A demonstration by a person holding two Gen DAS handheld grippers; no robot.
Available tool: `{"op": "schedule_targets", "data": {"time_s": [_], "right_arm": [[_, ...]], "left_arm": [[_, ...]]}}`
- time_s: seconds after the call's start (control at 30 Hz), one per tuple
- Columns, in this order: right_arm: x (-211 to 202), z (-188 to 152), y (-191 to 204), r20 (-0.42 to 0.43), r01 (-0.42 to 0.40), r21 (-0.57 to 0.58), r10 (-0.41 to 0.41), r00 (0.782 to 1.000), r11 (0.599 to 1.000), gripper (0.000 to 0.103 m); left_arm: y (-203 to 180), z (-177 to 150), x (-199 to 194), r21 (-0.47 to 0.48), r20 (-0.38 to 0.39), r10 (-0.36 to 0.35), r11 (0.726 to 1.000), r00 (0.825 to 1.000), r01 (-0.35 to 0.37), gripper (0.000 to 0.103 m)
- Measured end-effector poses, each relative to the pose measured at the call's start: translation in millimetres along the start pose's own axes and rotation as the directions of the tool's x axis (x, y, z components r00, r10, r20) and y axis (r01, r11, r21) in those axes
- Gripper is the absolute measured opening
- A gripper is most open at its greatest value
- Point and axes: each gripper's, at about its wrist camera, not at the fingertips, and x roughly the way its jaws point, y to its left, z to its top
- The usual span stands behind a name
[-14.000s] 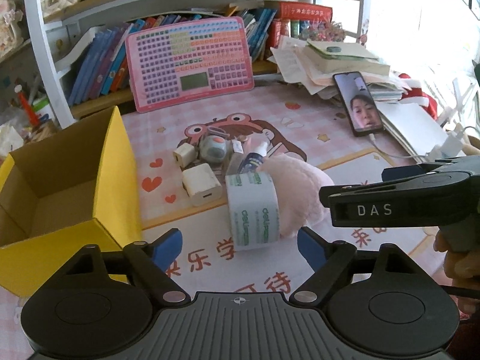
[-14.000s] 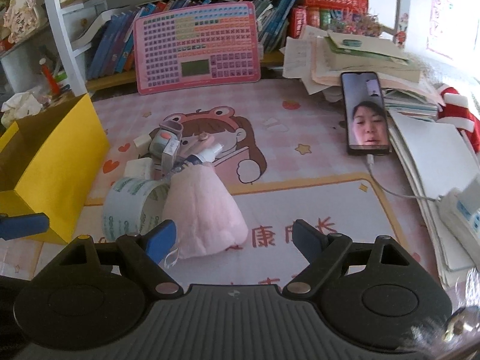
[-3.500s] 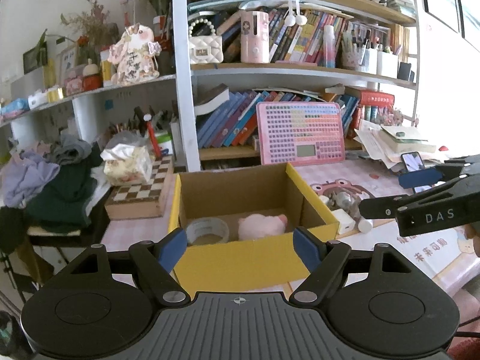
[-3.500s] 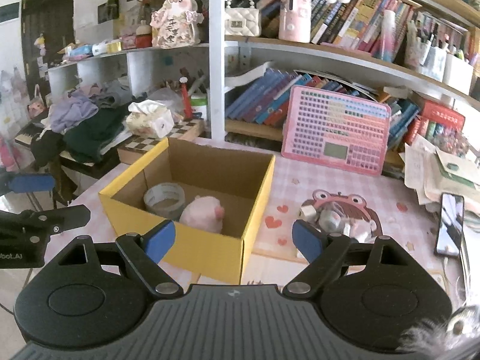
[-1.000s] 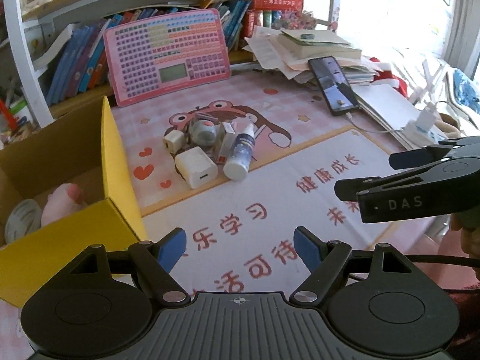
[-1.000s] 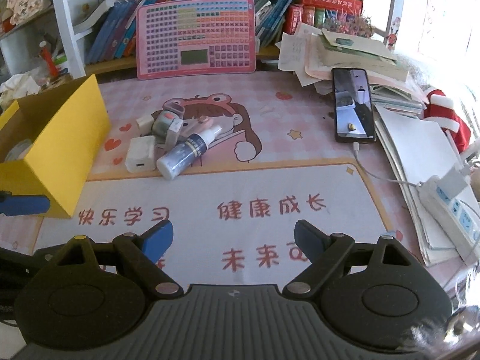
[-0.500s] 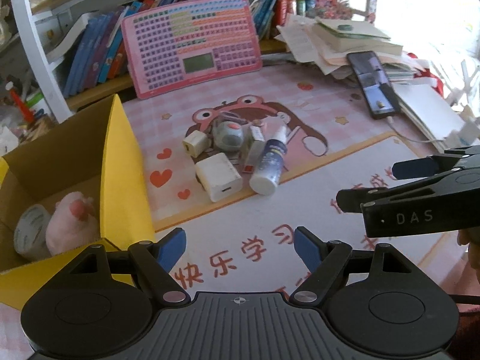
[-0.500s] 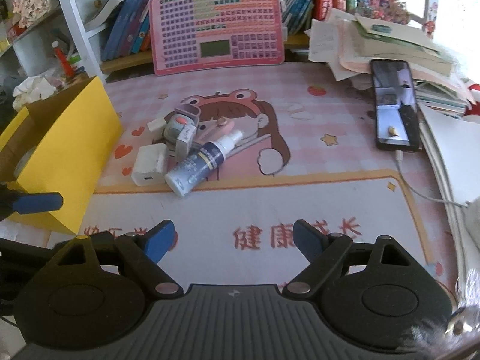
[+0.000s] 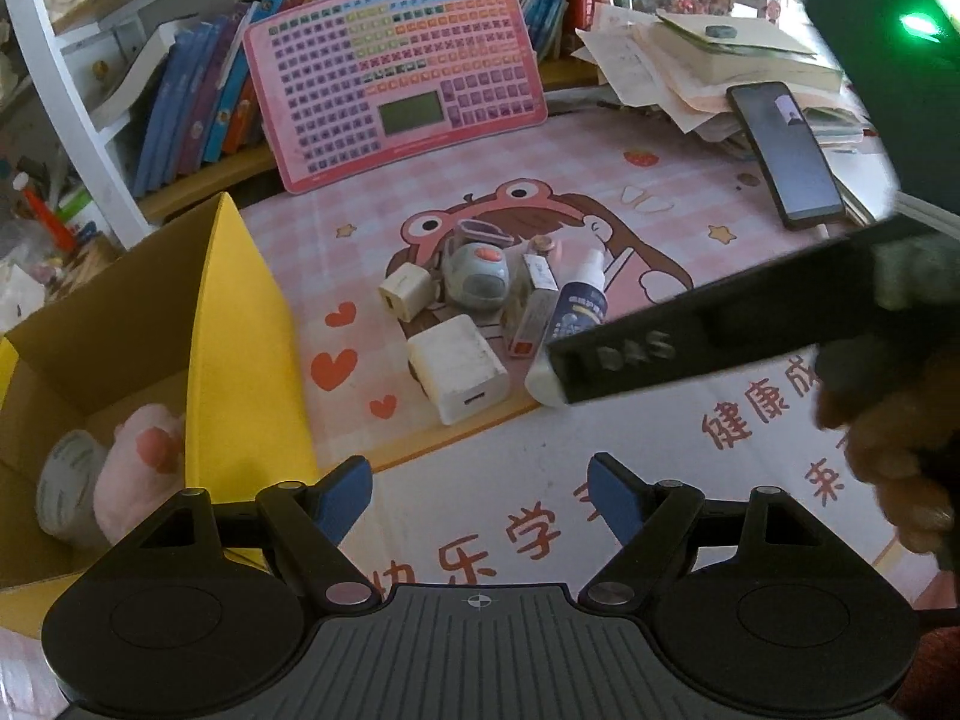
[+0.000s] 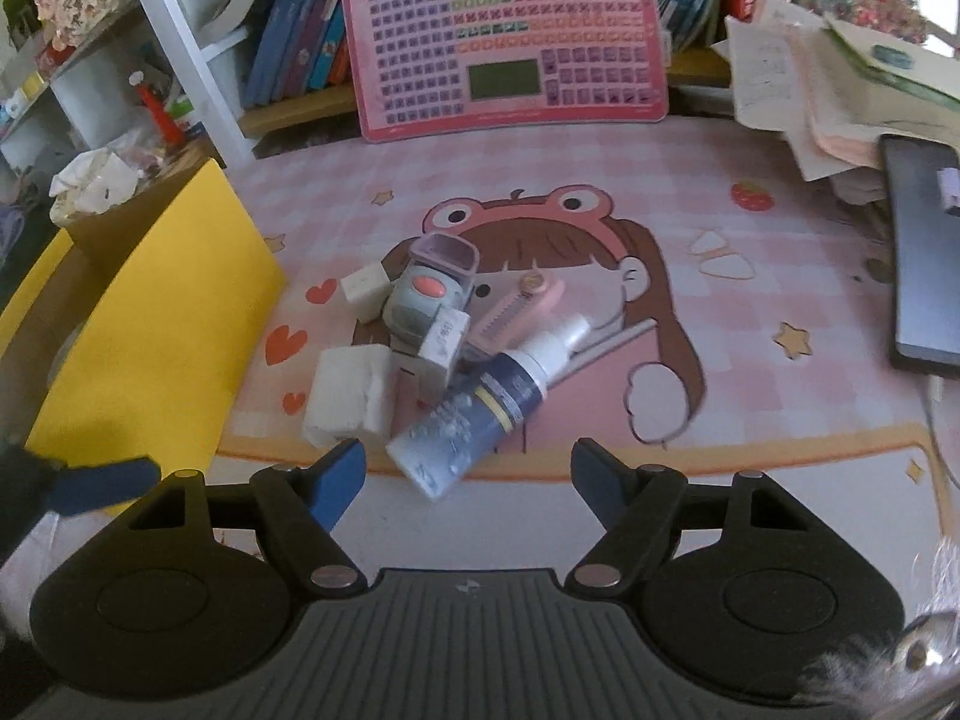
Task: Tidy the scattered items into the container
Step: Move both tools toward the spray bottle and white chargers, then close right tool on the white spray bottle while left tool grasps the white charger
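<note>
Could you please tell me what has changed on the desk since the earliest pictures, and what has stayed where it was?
The tape roll and pink plush toy have gone from the mat into the yellow box. The right gripper has come in over the spray bottle, jaws closing but not yet on it. The left gripper stays open and empty. The white charger, small plug, grey gadget and phone lie where they were.

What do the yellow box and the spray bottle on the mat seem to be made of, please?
The yellow box looks like cardboard: matte yellow outside, plain brown inside, with folded flaps. The spray bottle looks like plastic: smooth dark blue body with a printed label, frosted translucent base and white nozzle, though glass cannot be excluded.
</note>
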Motion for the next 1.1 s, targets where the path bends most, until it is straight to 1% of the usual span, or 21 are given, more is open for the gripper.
{"op": "schedule_targets", "data": {"time_s": [0.03, 0.1, 0.2, 0.27, 0.3, 0.37, 0.43, 0.53, 0.7, 0.87, 0.97, 1.07, 1.1], "right_arm": [[5, 3, 0, -0.010, -0.006, 0.003, 0.006, 1.000, 1.000, 0.075], [15, 9, -1, -0.034, -0.018, 0.013, 0.019, 0.999, 1.000, 0.074], [29, 15, 0, -0.061, -0.028, 0.013, 0.029, 0.998, 1.000, 0.070], [37, 18, 0, -0.079, -0.031, 0.009, 0.031, 0.996, 0.999, 0.065], [40, 18, -1, -0.087, -0.029, 0.010, 0.030, 0.996, 1.000, 0.059], [44, 18, -7, -0.094, -0.045, 0.027, 0.048, 0.994, 0.999, 0.055], [43, 18, -14, -0.094, -0.062, 0.043, 0.066, 0.993, 0.997, 0.047], [36, 15, -23, -0.083, -0.053, 0.039, 0.056, 0.995, 0.998, 0.039], [17, 9, -44, -0.050, -0.016, 0.011, 0.016, 0.999, 1.000, 0.037], [6, 9, -52, -0.020, 0.032, -0.047, -0.033, 0.999, 0.998, 0.037], [8, 10, -57, -0.015, 0.017, -0.045, -0.018, 1.000, 0.999, 0.037], [15, 12, -56, -0.007, 0.009, -0.052, -0.009, 1.000, 0.999, 0.038], [18, 13, -56, -0.007, 0.008, -0.054, -0.008, 1.000, 0.999, 0.038]], "left_arm": [[-1, 1, 1, 0.004, -0.003, 0.004, 1.000, 1.000, -0.004, 0.081], [-3, 3, 4, -0.002, -0.007, 0.036, 0.999, 0.999, -0.036, 0.081], [-7, 7, 8, 0.001, -0.011, 0.036, 0.999, 0.999, -0.036, 0.081], [-10, 10, 11, 0.006, -0.012, 0.040, 0.999, 0.999, -0.040, 0.081], [-12, 11, 13, 0.006, -0.013, 0.040, 0.999, 0.999, -0.040, 0.081], [-13, 14, 16, 0.005, -0.019, 0.028, 1.000, 0.999, -0.028, 0.081], [-13, 18, 18, 0.005, -0.022, 0.019, 1.000, 1.000, -0.019, 0.081], [-14, 23, 22, 0.004, -0.021, -0.003, 1.000, 1.000, 0.003, 0.081], [-12, 27, 24, -0.027, -0.006, -0.006, 1.000, 1.000, 0.006, 0.081], [-6, 31, 29, -0.073, -0.006, 0.022, 0.997, 1.000, -0.023, 0.080], [0, 35, 40, -0.117, -0.027, 0.031, 0.993, 0.999, -0.034, 0.080], [5, 41, 51, -0.146, -0.030, 0.044, 0.988, 0.999, -0.048, 0.079], [6, 44, 57, -0.156, -0.037, 0.051, 0.986, 0.998, -0.056, 0.077]]}}
